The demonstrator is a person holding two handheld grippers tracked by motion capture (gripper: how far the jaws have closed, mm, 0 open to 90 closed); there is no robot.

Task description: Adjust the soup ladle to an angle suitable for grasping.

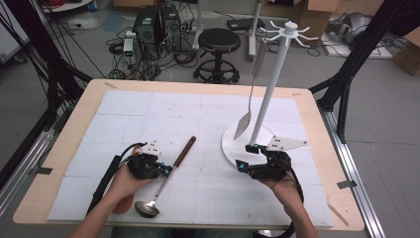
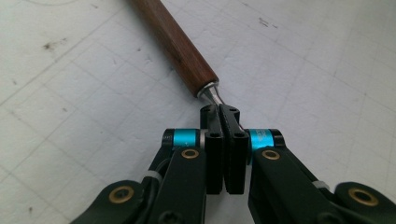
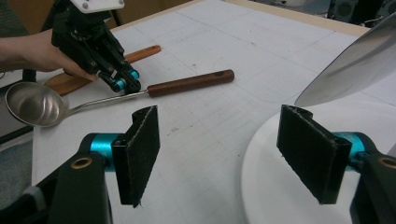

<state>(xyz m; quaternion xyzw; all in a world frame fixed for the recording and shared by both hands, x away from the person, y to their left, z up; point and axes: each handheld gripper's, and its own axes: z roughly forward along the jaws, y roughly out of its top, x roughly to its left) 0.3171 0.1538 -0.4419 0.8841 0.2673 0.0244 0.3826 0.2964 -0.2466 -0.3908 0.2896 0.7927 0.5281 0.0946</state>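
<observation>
Steel ladle (image 1: 161, 186) left of rack (image 1: 270, 94) | my left gripper (image 1: 167, 170) pinches its shank; lift level | right gripper (image 1: 247, 157) spread

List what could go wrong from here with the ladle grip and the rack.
1. The left gripper is shut on the ladle at its thin metal shaft, just below the wooden handle; lifted there, the ladle could swivel or slip.
2. The right gripper is open over the white rack base, beside the hanging spatula; a careless move might knock the spatula or the rack.
</observation>
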